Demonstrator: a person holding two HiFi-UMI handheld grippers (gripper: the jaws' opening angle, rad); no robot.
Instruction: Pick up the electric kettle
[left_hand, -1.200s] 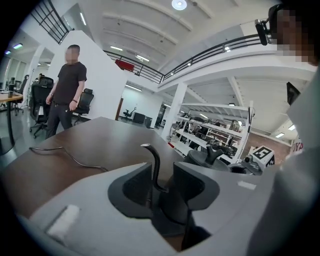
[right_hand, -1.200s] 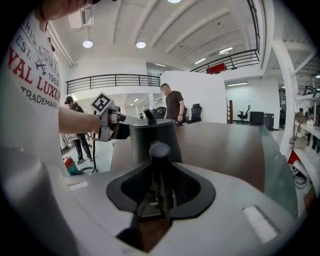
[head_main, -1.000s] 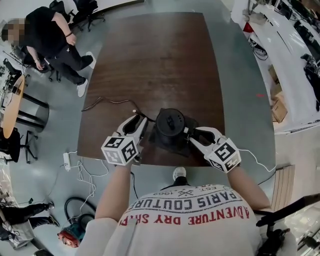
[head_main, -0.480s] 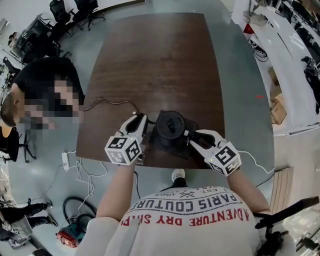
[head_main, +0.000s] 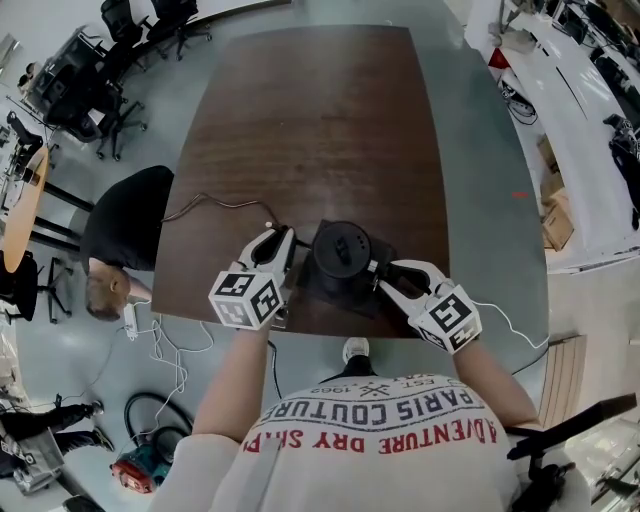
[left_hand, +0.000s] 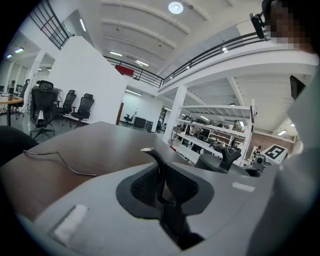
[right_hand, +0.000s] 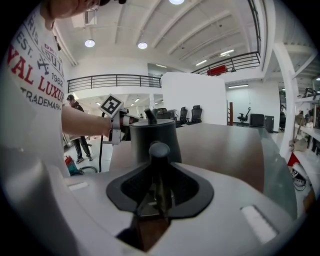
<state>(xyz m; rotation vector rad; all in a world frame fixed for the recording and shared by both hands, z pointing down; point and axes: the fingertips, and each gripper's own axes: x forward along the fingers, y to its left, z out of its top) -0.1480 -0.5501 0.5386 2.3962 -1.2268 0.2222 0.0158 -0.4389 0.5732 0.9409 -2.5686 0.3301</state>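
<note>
The black electric kettle stands near the front edge of the dark wooden table. My right gripper is at the kettle's right side, and in the right gripper view its jaws are shut on the upright black handle, with the kettle body just beyond. My left gripper sits beside the kettle's left side. Its jaws are closing on a thin black cord end with a pale tip. The rest of the cord trails left across the table.
A person in black bends over at the table's left edge. A power strip and cables lie on the floor below. Office chairs stand at the upper left, white benches at the right.
The left jaws have closed in around the cord end. Both hands have hardly moved. The person in black has come from the upper left down to the table's left edge.
</note>
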